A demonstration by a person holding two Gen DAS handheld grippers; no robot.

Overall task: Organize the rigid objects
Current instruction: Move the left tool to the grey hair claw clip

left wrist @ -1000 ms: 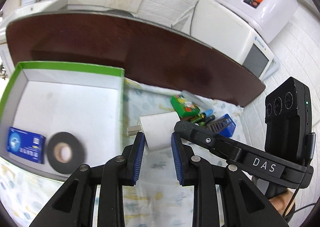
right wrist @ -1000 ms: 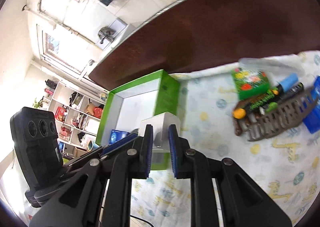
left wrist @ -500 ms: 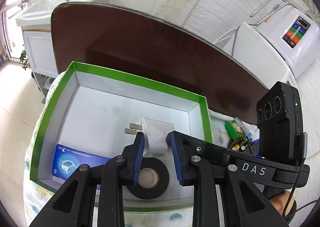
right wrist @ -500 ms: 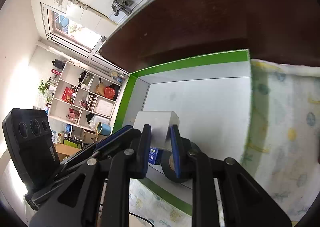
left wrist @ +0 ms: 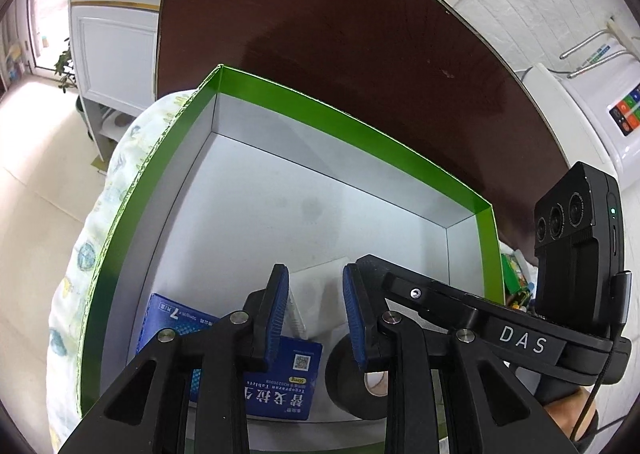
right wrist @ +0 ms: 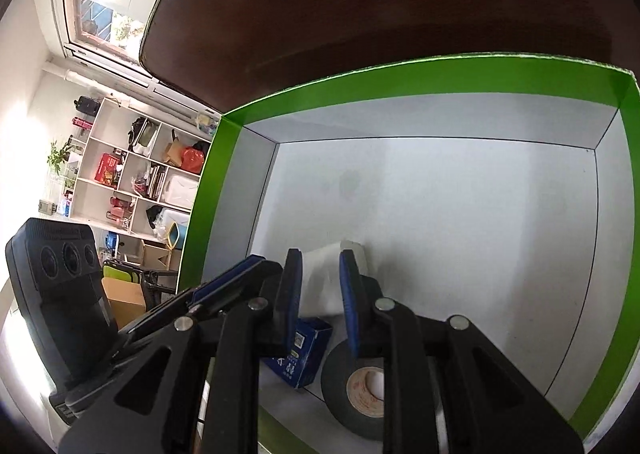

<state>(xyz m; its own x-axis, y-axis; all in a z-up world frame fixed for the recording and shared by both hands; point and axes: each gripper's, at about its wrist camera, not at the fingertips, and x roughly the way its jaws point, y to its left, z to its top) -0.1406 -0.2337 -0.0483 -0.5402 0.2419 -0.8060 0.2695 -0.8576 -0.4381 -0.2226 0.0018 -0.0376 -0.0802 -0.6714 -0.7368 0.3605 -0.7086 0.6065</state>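
**Kid:** Two hand-held grippers were holding one white thing, right?

**Helper:** Yes. The left hand-held gripper pinched the white plug block between its blue pads. The right hand-held gripper pinched the same block from its side. Both had their jaws nearly together, with the block in the gap.

**Kid:** Where was the block?

**Helper:** It was inside the green box, low over the white floor of the box, right at the tips of both hand-held grippers. I could not tell if it touched the floor.

**Kid:** What sat near it?

**Helper:** A blue pill box lay just under the left hand-held gripper. A black tape roll lay just below the right one.

**Kid:** Which step was it?

**Helper:** I think it was the put-down step. The next move would call for letting go gently, then lifting both hand-held grippers straight out.

**Kid:** How did the things look?

**Helper:** The block was hard, smooth and boxy. The roll was round with a tan hole. The pill box was flat card. The green box had thin, stiff card walls, and sat on a soft printed cloth over the bench.
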